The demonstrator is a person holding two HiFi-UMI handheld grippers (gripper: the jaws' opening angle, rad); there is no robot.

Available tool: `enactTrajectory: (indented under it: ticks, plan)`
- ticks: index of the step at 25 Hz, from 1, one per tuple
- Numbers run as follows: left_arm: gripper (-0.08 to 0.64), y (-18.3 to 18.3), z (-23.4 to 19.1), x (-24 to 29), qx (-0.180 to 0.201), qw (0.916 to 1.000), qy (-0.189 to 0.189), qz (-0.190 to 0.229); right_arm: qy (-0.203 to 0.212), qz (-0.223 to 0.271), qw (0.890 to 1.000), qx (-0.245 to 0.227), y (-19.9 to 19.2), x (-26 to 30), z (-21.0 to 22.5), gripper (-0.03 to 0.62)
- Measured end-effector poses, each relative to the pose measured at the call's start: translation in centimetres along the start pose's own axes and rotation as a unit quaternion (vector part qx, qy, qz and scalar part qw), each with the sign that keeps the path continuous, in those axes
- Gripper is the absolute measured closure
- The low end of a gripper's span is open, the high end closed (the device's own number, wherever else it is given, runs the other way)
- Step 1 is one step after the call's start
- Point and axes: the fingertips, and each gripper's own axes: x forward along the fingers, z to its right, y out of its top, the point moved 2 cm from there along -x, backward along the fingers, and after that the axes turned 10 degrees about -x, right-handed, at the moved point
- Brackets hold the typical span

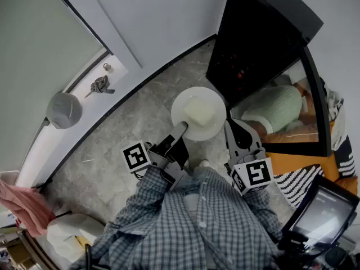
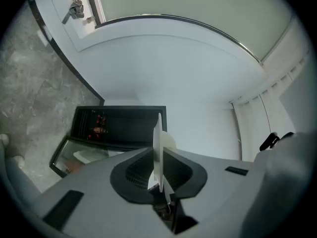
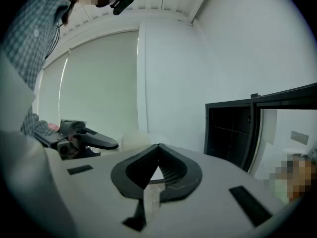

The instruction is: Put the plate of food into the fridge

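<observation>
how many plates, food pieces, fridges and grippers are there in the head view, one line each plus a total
plate: 1
food block: 1
fridge: 1
grippers: 2 (left gripper, right gripper)
total: 5

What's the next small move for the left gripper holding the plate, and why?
Probably ease the plate toward the dark opening of the fridge, keeping it level. The left gripper is shut on the plate's rim with the food sitting loose on top. The fridge door stands open close beside the plate. The right gripper is shut on nothing.
</observation>
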Motion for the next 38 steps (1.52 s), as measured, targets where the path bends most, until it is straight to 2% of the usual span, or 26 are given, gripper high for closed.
enactTrajectory:
  ticks: [3,4,6,10,13,15,18,19,21,24,27,34,38]
  plan:
    - [0.515,-0.1,0.0,0.0,0.001,1.0000,-0.001,0.000,-0.002,0.001,1.000,0.018,-0.1,-0.1,0.1,0.586]
    - [0.515,-0.1,0.0,0.0,0.001,1.0000,-0.001,0.000,0.001,0.003,0.999,0.045,-0.2,-0.1,0.2,0.586]
    - [0.516,0.0,0.0,-0.1,0.001,1.0000,-0.001,0.001,0.019,0.009,0.991,0.134,-0.5,0.0,0.3,0.585]
    - [0.516,0.2,-0.1,-0.4,0.000,1.0000,-0.002,0.007,0.045,0.012,0.962,0.269,-1.0,-0.1,0.0,0.583]
    - [0.515,0.3,-0.1,-0.4,0.003,1.0000,-0.001,0.008,0.054,0.025,0.929,0.366,-1.4,-0.1,0.1,0.508]
    - [0.515,0.4,-0.1,-0.5,0.003,1.0000,-0.002,0.008,0.068,0.016,0.909,0.410,-1.7,0.2,-0.4,0.482]
    - [0.515,0.3,-0.1,-0.5,-0.001,1.0000,-0.004,0.006,0.091,0.014,0.879,0.467,-2.0,0.6,-1.2,0.482]
    - [0.515,0.2,-0.1,-0.4,0.000,1.0000,-0.004,0.004,0.097,0.016,0.873,0.478,-2.0,0.7,-1.4,0.482]
    - [0.515,-0.1,-0.1,-0.3,0.003,1.0000,-0.003,-0.001,0.107,0.017,0.871,0.479,-1.8,0.9,-1.7,0.483]
    - [0.515,0.1,-0.2,-0.6,-0.002,1.0000,-0.007,-0.005,0.105,0.015,0.878,0.466,-1.7,1.2,-2.2,0.514]
    - [0.516,0.7,-0.6,-1.2,-0.004,0.9999,-0.009,-0.007,0.098,0.015,0.875,0.475,-2.2,1.6,-2.9,0.518]
    - [0.517,0.6,-0.3,-1.0,-0.008,0.9999,-0.005,-0.011,0.095,0.017,0.878,0.469,-1.8,1.5,-2.8,0.520]
    - [0.516,0.7,-0.2,-1.0,-0.005,0.9999,-0.005,-0.013,0.091,0.021,0.875,0.475,-1.7,1.5,-2.8,0.520]
